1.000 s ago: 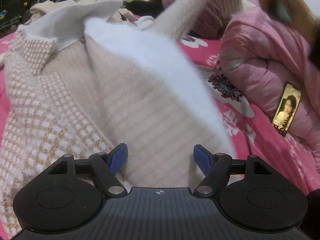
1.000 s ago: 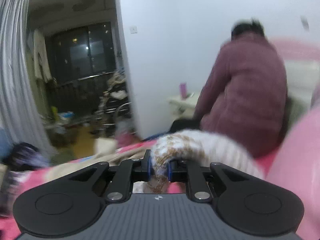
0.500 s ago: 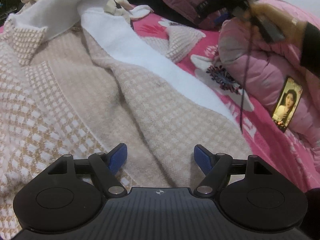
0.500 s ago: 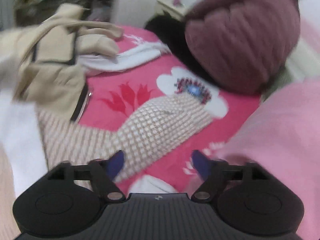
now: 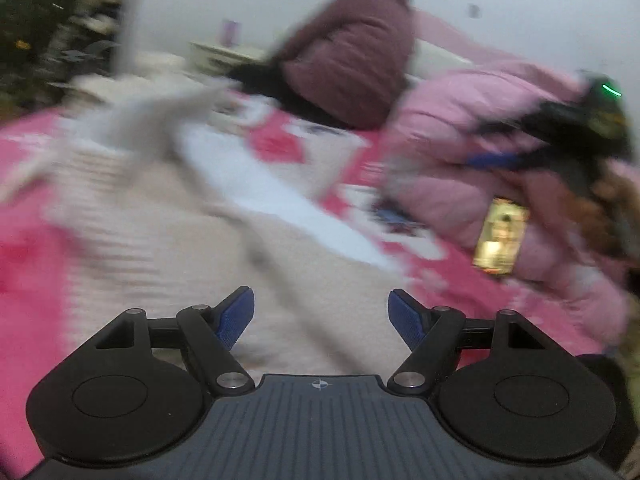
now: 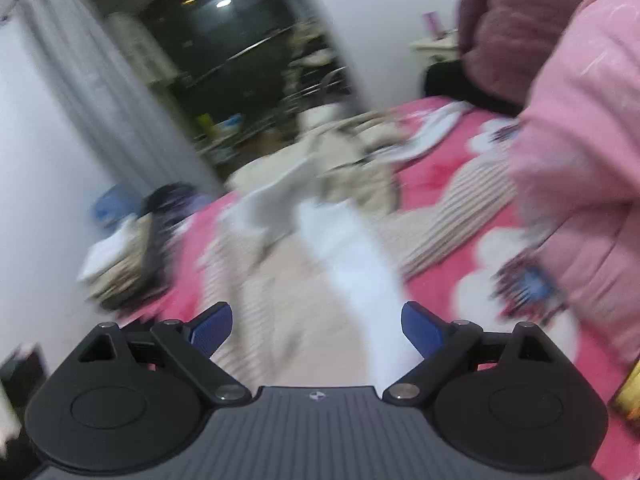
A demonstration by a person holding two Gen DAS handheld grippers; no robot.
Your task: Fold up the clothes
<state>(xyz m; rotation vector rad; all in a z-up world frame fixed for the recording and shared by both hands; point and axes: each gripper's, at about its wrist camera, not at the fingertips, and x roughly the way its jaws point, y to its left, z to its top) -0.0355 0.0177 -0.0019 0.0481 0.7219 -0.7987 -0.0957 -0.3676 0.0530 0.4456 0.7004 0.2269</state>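
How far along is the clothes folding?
Hardly begun. The beige knitted cardigan with white lining lies spread open on the pink floral bedspread, no neat fold visible. Nothing is in hand: the left claw and right claw are open. All folding remains.

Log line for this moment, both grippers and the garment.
left gripper: open, empty | right gripper: open, empty | beige sweater: spread on pink bedspread, unheld | frames blurred

Bedroom with white walls and a bed under a pink flowered sheet (image 6: pixel 448 184)

A grey curtain (image 6: pixel 92 92) hangs beside a dark window (image 6: pixel 224 52) reflecting a ceiling light. A small white side table (image 5: pixel 224 54) stands against the plain white wall (image 5: pixel 500 4); clutter is blurred.
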